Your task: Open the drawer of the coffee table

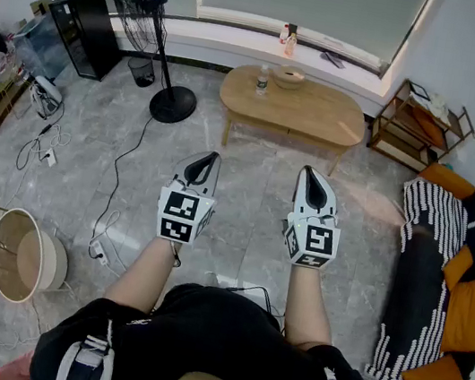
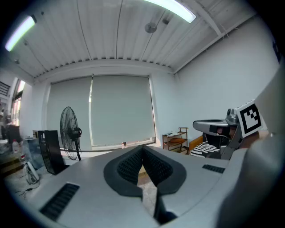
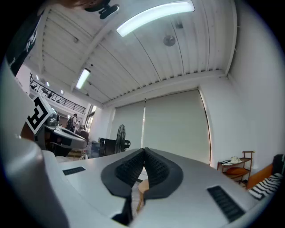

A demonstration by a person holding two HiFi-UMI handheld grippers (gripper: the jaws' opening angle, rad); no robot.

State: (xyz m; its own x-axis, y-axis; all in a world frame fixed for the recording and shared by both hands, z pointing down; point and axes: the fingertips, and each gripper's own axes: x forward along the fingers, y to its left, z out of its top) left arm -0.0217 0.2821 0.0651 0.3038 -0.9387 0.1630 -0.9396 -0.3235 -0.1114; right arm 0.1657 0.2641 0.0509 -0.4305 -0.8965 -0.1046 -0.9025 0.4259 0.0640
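An oval wooden coffee table (image 1: 293,108) stands across the room near the window, with a bowl (image 1: 288,77) and a small bottle (image 1: 261,80) on top; its drawer front is not discernible from here. My left gripper (image 1: 214,159) and right gripper (image 1: 307,172) are held side by side in mid-air well short of the table, both pointing toward it. Both are shut with nothing between the pads. In the left gripper view the left gripper (image 2: 143,148) shows its dark pads touching; the right gripper (image 3: 144,150) shows the same, with a sliver of the coffee table (image 3: 141,188) seen through the gap below.
A standing fan (image 1: 147,5) with a round base is left of the table. A wooden shelf (image 1: 417,125) stands at right, a striped and orange sofa (image 1: 439,284) along the right wall. Cables and a power strip (image 1: 99,249) lie on the floor at left, by a round basket (image 1: 21,256).
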